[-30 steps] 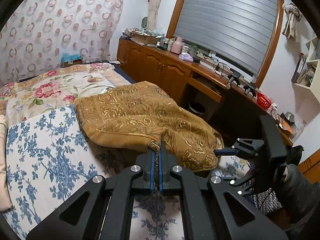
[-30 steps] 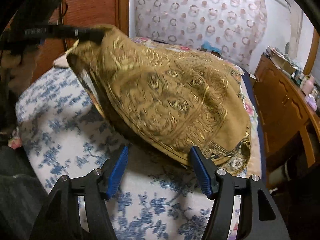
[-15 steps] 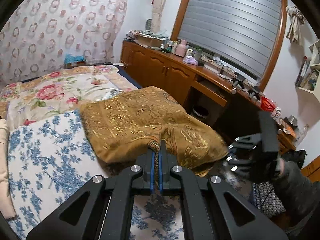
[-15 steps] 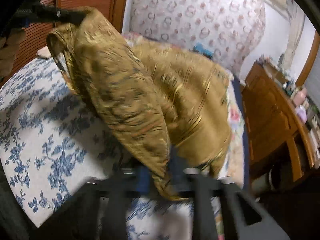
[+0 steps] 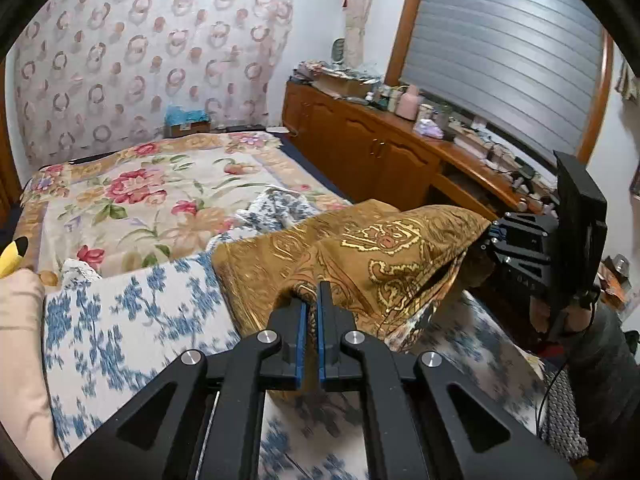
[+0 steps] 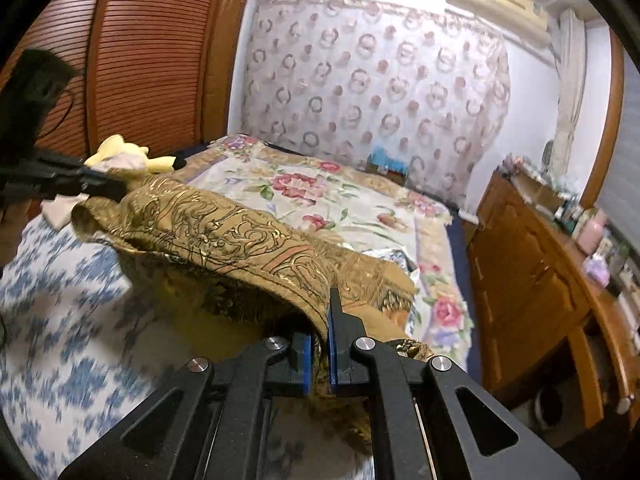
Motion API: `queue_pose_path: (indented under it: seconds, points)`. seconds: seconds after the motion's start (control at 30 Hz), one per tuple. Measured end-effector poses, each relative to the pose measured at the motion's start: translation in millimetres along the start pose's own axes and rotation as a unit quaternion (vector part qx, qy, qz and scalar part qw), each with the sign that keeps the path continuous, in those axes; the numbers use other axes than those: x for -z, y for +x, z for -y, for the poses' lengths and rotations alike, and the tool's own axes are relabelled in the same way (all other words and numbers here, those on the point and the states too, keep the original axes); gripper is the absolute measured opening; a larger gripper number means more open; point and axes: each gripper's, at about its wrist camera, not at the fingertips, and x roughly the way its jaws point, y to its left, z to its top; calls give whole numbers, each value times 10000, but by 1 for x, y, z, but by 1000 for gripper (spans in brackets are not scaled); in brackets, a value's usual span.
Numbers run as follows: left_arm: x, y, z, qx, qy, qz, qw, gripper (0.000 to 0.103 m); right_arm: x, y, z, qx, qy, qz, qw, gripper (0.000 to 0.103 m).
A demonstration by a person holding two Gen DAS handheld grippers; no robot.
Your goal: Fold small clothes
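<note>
cloth (image 5: 384, 256) spans between both tools above the bed (image 5: 120, 320), cabinet (image 5: 360, 156) right.

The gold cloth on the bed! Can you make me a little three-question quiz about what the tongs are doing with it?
1. True or false: both the left tongs and the right tongs are shut on the gold cloth.
2. What lies under the cloth? A) a blue-and-white flowered cover B) a wooden floor C) a glass table
3. Fill in: the small toy by the left tongs in the right wrist view is coloured ____.

Key: 1 true; 2 A; 3 yellow (toy).
</note>
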Motion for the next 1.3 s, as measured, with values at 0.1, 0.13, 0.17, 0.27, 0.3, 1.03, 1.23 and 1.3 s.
queue_pose_path:
  seconds: [0.1, 0.13, 0.17, 0.27, 0.3, 1.03, 1.23, 1.3]
  points:
    - [-7, 15, -11, -20, -124, -99, 9999, 6, -8, 24, 13, -170, 200, -178, 9995, 6]
    - [-8, 18, -14, -18, -152, -120, 9998, 8, -12, 34, 20, -233, 268, -236, 9991, 6]
    - [-9, 21, -17, 6, -177, -148, 9997, 13, -14, 39, 28, -298, 309, -289, 9987, 6]
    - [-9, 26, -24, 87, -223, -235, 9994, 28, -25, 56, 41, -425, 332, -414, 9977, 6]
    - [-9, 27, -27, 94, -222, -258, 9994, 31, -29, 61, 46, -470, 338, -449, 9973, 6]
    - [-8, 27, -63, -84, -451, -77, 9989, 72, -60, 66, 94, 380, 1188, -390, 9914, 52]
    - [-5, 39, -67, -77, -468, -239, 9986, 75, -37, 56, 83, 52, 1140, -550, 9919, 53]
    - [-4, 51, -68, -145, -477, -406, 9979, 75, -35, 60, 92, 106, 1122, -634, 9916, 54]
